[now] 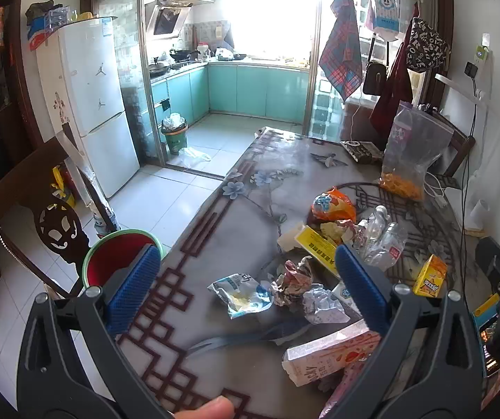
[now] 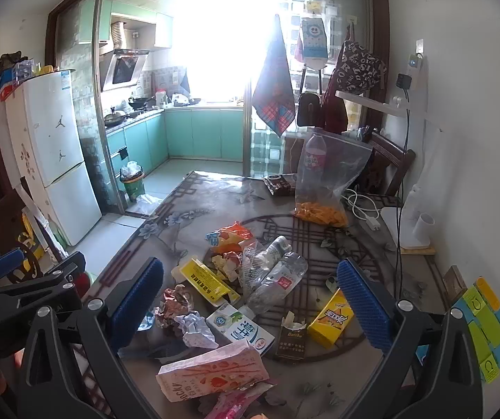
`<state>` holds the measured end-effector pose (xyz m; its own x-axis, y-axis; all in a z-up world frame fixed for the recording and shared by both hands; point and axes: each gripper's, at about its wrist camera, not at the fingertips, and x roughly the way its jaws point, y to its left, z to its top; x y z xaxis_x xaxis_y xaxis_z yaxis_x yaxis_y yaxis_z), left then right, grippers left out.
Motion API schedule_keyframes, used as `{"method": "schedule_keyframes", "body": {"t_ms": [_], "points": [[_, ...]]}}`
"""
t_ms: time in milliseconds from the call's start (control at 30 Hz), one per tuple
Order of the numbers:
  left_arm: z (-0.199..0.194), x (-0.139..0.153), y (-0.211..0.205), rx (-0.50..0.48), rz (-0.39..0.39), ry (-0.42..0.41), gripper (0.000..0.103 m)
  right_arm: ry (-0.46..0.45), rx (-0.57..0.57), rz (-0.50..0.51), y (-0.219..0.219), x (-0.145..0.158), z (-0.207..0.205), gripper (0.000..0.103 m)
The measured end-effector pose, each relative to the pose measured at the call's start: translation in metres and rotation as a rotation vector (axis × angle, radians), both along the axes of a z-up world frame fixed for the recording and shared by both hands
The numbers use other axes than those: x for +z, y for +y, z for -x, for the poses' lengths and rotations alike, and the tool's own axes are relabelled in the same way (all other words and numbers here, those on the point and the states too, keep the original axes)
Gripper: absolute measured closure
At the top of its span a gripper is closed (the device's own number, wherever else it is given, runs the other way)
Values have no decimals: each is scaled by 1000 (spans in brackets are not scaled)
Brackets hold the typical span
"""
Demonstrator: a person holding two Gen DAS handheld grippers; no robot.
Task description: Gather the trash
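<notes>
Trash lies in a heap on the patterned table (image 1: 236, 230): a pink Pocky box (image 2: 211, 372), a white-green milk carton (image 2: 239, 328), a yellow juice box (image 2: 332, 317), a dark cigarette pack (image 2: 292, 340), crushed clear bottles (image 2: 274, 276), a yellow box (image 2: 204, 281), crumpled wrappers (image 1: 295, 281) and an orange snack bag (image 1: 333, 206). My left gripper (image 1: 250, 289) is open and empty above a blue-white torn wrapper (image 1: 241, 295). My right gripper (image 2: 250, 303) is open and empty above the heap. A red basin with a green rim (image 1: 117, 255) sits left of the table.
A tall plastic bag of orange snacks (image 2: 323, 188) stands at the table's far right, next to a white charger cable (image 2: 365, 209). A dark wooden chair (image 1: 40, 209) stands left. A fridge (image 1: 93, 104) and a full green bin (image 1: 175, 132) stand beyond.
</notes>
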<state>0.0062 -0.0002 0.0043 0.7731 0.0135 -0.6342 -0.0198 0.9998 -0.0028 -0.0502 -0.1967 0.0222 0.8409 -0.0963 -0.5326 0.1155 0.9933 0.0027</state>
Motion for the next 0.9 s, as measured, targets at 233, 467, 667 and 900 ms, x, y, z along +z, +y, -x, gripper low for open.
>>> {"method": "schedule_keyframes", "body": {"t_ms": [233, 467, 667, 900], "points": [[-3, -2, -5, 1, -3, 4, 5, 1, -4, -5, -3, 0, -1, 7], [-6, -6, -9, 6, -5, 12, 5, 1, -4, -5, -4, 0, -2, 7], [-11, -5, -4, 10, -9, 21, 5, 1, -5, -6, -4, 0, -2, 7], [-13, -7, -1, 11, -8, 24, 5, 2, -6, -4, -3, -1, -2, 7]]}}
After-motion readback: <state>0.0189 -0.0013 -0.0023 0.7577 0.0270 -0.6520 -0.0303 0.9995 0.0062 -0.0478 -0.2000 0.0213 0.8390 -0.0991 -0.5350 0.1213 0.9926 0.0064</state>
